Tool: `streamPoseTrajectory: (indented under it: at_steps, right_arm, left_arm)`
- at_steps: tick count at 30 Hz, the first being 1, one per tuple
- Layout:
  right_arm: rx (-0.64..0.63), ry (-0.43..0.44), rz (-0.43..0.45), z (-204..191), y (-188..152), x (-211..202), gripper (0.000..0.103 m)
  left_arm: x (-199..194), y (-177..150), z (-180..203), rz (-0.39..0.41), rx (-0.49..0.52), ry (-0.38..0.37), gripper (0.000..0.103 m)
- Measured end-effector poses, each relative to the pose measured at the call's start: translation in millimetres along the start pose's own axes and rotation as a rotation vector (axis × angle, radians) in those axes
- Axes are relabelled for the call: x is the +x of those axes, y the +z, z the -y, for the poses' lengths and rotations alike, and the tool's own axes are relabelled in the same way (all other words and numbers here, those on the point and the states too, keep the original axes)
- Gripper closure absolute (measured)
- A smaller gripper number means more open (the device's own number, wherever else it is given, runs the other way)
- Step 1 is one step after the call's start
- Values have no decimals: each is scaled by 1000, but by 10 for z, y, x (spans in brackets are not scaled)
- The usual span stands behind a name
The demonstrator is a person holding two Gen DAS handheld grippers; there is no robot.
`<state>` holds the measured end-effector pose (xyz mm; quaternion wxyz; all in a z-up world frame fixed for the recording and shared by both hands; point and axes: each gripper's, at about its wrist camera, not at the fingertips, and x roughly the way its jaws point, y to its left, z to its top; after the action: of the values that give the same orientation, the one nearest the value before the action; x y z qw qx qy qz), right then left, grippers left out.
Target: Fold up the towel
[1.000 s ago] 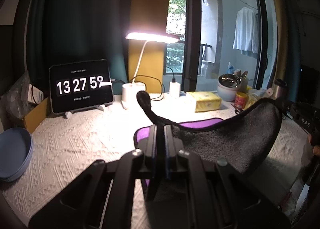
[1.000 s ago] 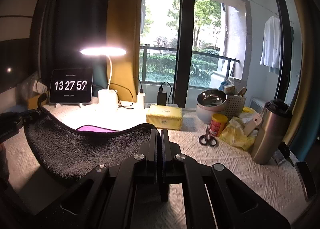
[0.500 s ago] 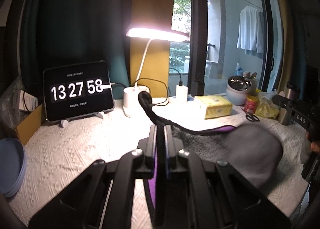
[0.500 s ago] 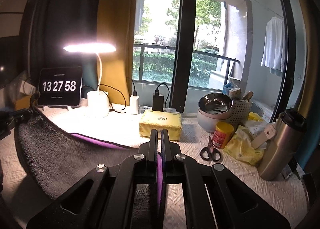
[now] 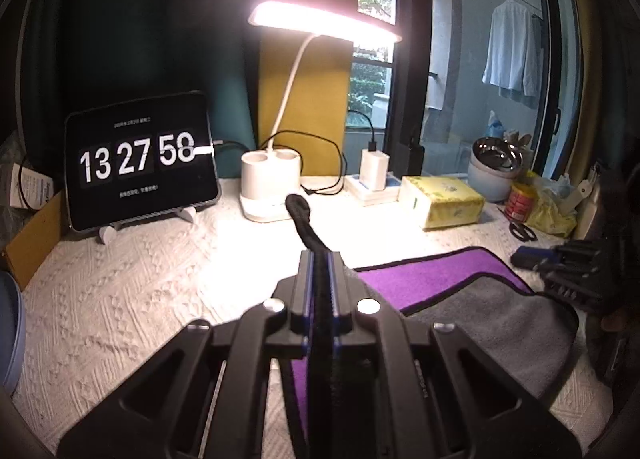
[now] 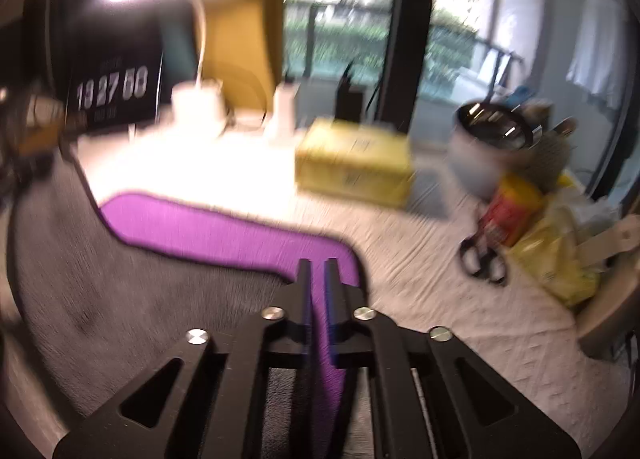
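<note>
The towel (image 5: 472, 299) is grey on one side and purple on the other, with a black hem. It lies folded over on the white tablecloth, the grey flap over the purple. My left gripper (image 5: 319, 259) is shut on the towel's black-edged corner, which sticks up past the fingertips. My right gripper (image 6: 318, 267) is shut on the towel's other corner; the towel (image 6: 120, 279) spreads to its left in the blurred right wrist view. The right gripper also shows at the right edge of the left wrist view (image 5: 560, 259).
At the back stand a tablet clock (image 5: 140, 159), a lit desk lamp (image 5: 272, 187), a charger (image 5: 374, 171), a yellow tissue pack (image 5: 444, 201), a steel bowl (image 5: 496, 167), a red can (image 5: 520, 197) and scissors (image 5: 522, 231). A blue plate (image 5: 8, 323) lies at the left edge.
Both grippers have moved down and forward, laying the lifted grey half of the towel onto the purple half on the table. The right wrist view is now motion-blurred.
</note>
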<state>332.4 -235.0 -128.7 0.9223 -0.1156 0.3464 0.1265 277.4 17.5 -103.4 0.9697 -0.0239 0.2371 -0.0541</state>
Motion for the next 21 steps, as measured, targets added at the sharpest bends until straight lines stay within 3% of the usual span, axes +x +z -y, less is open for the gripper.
streamPoseTrajectory:
  at_steps: [2, 8, 10, 14, 21]
  right_arm:
    - [-15, 6, -37, -43, -23, 112, 70]
    - [-27, 39, -118, -79, -48, 278, 70]
    - [-44, 28, -118, -107, -55, 267, 76]
    - [-88, 9, -114, -184, -62, 239, 100]
    - [-93, -31, -30, -157, -19, 46, 102]
  left_arm:
    - [-9, -10, 6, 0, 2, -2, 96]
    - [-44, 3, -6, 9, -3, -10, 96]
    - [-44, -1, -7, 9, -3, -14, 96]
    - [-57, -8, -5, 8, -3, -21, 96]
    - [-133, 42, 11, 28, 8, -21, 96]
